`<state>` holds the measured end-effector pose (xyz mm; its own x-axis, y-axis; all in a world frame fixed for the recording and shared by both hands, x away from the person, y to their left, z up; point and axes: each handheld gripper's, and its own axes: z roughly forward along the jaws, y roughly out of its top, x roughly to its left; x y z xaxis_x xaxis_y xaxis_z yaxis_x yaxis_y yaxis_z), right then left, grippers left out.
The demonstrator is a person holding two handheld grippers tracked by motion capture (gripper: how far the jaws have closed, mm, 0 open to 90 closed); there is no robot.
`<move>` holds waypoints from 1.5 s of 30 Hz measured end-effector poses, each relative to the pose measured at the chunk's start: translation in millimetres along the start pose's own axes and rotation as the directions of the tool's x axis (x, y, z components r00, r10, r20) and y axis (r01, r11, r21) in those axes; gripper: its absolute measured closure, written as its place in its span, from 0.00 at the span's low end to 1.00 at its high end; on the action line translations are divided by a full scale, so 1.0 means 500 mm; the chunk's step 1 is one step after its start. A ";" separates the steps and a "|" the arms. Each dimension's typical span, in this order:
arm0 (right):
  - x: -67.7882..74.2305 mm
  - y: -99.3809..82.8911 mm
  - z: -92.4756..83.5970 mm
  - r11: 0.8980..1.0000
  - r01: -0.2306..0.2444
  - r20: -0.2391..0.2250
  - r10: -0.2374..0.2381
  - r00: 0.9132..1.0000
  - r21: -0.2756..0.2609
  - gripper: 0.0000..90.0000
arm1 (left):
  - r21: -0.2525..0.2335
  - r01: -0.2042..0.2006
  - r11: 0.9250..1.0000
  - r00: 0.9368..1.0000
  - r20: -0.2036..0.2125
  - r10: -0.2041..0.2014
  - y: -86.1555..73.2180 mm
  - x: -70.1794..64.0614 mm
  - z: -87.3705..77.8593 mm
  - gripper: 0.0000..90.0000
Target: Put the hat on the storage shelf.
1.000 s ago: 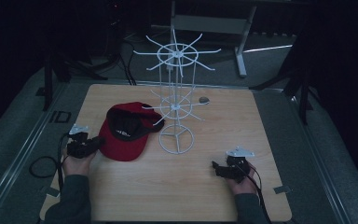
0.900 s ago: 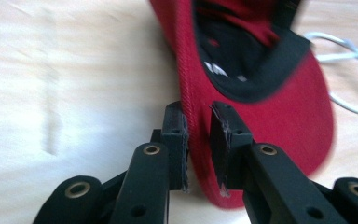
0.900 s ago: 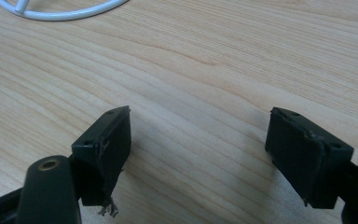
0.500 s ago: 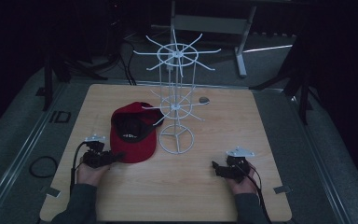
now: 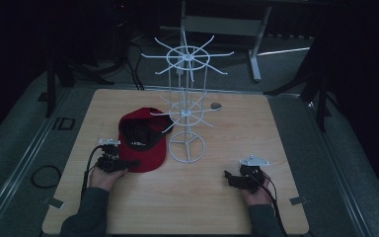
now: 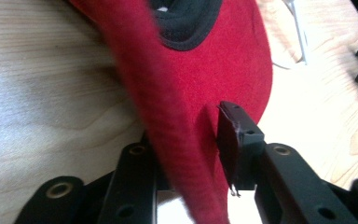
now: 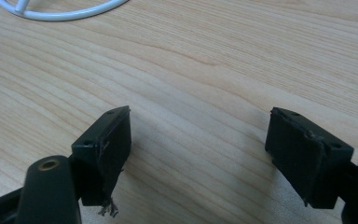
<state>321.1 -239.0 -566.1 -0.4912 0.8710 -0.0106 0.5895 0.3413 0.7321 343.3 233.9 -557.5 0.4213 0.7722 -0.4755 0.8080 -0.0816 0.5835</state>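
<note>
**Left gripper shifts along the cap's brim**

Since the earlier frames, the left gripper (image 5: 128, 163) has moved nearer the person and the red cap (image 5: 143, 140) has slid with it. Its jaws have just been closing, brim between them; they seem to pinch it, though blur hides one pad. The high view adds the white wire rack (image 5: 187, 98) beside the cap. The right gripper (image 7: 198, 140) rests wide open, empty, on the pale wooden table (image 5: 276, 128). Darkness surrounds.

High view dim and underexposed, surroundings nearly black, pale wooden table (image 5: 276, 148) the brightest area, gripper views brightly lit, red fabric cap (image 6: 223, 70) blurred at close range, glare washing out wood beside it, soft shadows under black jaws.
</note>
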 end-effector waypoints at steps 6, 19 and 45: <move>0.000 0.000 0.000 1.000 0.000 0.000 0.000 1.000 0.000 0.25 | -0.018 -0.037 0.999 0.999 -0.006 0.037 0.005 -0.023 -0.005 0.86; 0.000 0.000 0.000 1.000 0.001 0.000 -0.001 1.000 0.000 0.25 | -0.028 -0.111 0.993 0.993 -0.030 0.110 -0.020 -0.061 -0.019 0.91; 0.000 0.000 0.000 1.000 0.001 0.000 -0.001 1.000 -0.001 0.25 | -0.195 -0.128 0.972 0.981 -0.167 0.095 -0.029 -0.065 -0.086 0.95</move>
<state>321.2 -239.1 -566.2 -0.4918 0.8706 -0.0116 0.5885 0.3421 0.7325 300.0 237.3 -522.3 0.4220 0.8550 -0.3014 0.6517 -0.0549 0.7565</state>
